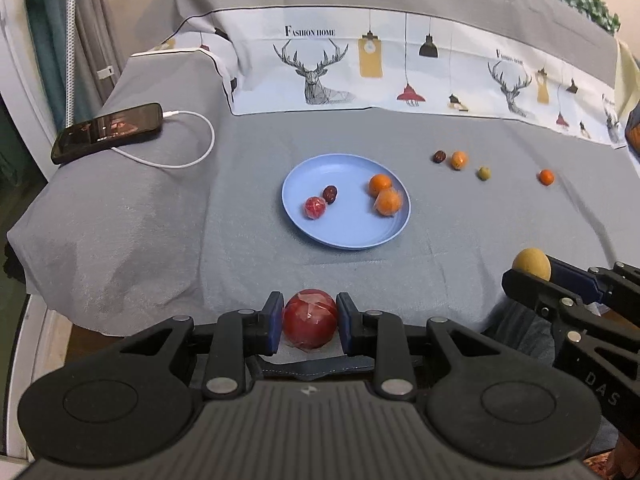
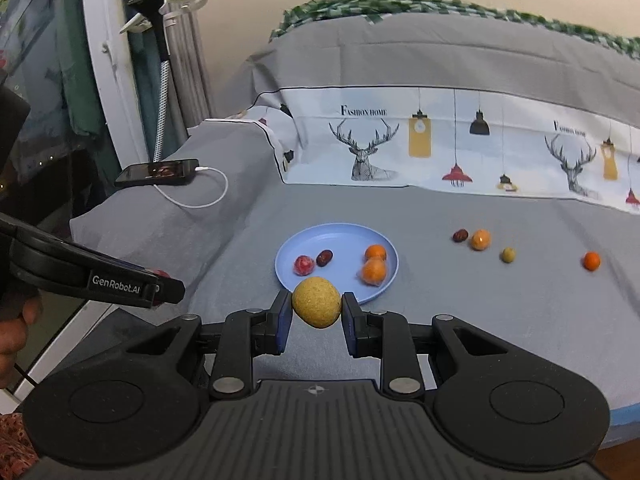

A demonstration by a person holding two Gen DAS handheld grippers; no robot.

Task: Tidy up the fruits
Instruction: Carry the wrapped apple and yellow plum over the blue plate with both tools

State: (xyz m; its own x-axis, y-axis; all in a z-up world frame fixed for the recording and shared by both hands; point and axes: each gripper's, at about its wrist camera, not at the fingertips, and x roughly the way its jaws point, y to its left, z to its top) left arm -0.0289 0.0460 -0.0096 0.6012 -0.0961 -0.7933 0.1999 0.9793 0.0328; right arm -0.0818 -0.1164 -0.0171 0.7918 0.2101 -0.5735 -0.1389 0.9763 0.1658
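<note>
Grey bedsheet, blue plate mid-surface: left gripper clamped on film-wrapped red fruit, slippery, gripped at equator; right gripper clamped on rough yellow fruit, firm, light.

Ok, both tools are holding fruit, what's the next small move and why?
Probably carry the right tool forward and release its round yellow fruit onto the light blue plate: the plate lies just ahead, with bare space between the fruits already there.

Phone with white cable on grey sheet
</note>
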